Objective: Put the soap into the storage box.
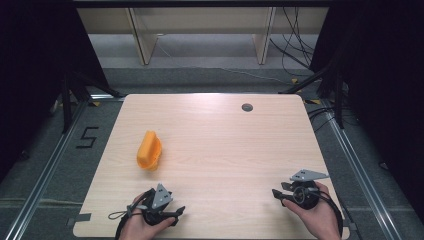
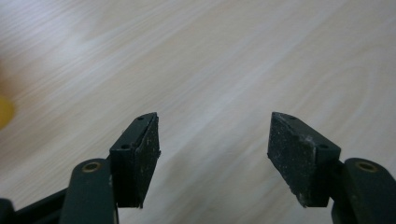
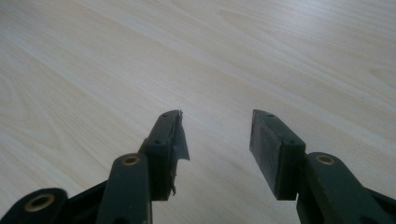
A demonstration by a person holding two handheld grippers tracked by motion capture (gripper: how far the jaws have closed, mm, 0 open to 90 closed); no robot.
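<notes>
Table: a pale wood-grain table [image 1: 220, 140] stands on a grey floor, a small dark round grommet [image 1: 247, 107] set near its far edge.

Orange object: an orange plastic object [image 1: 149, 150] lies on the table's left half, well short of the grommet and nearer the person's side; its exact kind cannot be told. A blurred yellow-orange edge [image 2: 4, 112] at the left border of the left gripper view is probably the same item.

Left gripper: the left gripper [image 1: 175, 212], held in the person's left hand [image 1: 142, 227], sits at the table's near edge, just on the person's side of the orange object and apart from it. In its own view [image 2: 212, 140] the jaws are spread wide over bare wood, nothing between them.

Right gripper: the right gripper [image 1: 277, 192], in the person's right hand [image 1: 315, 215], rests at the table's near right corner, well apart from the orange object. In its own view [image 3: 217, 133] the jaws stand parted and empty, one pad [image 3: 180, 140] frayed at its edge.

Floor marking: a black "5" [image 1: 87, 137] is taped on the floor beside the table's left edge.
</notes>
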